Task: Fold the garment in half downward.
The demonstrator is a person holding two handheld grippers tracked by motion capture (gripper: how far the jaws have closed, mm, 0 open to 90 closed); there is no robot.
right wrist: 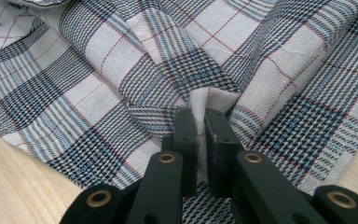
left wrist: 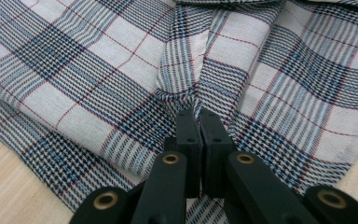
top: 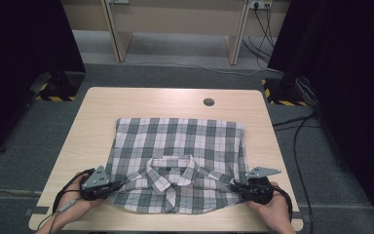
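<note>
**Both grippers pinch the near shoulders of a folded plaid shirt**

A plaid button-up shirt [top: 180, 161] lies on the light wooden table [top: 151, 100], folded into a rough rectangle with its collar [top: 173, 170] facing up, toward the near edge. The fabric is a check of white, grey and dark blue with thin red lines (best seen in the gripper views).

The left gripper [top: 112, 186] sits at the shirt's near left corner, held in the person's left hand [top: 75, 204]. In the left gripper view its two black jaws stand almost together, clamped on a raised fold of the cloth [left wrist: 186, 79] that rises between the tips.

The right gripper [top: 233, 186] is at the near right corner, held in the right hand [top: 272, 207]. In the right gripper view its jaws are likewise nearly closed, with a pale ridge of cloth [right wrist: 203, 100] squeezed between them.

A small dark round grommet [top: 209, 102] is set in the table beyond the shirt, well apart from it.
</note>
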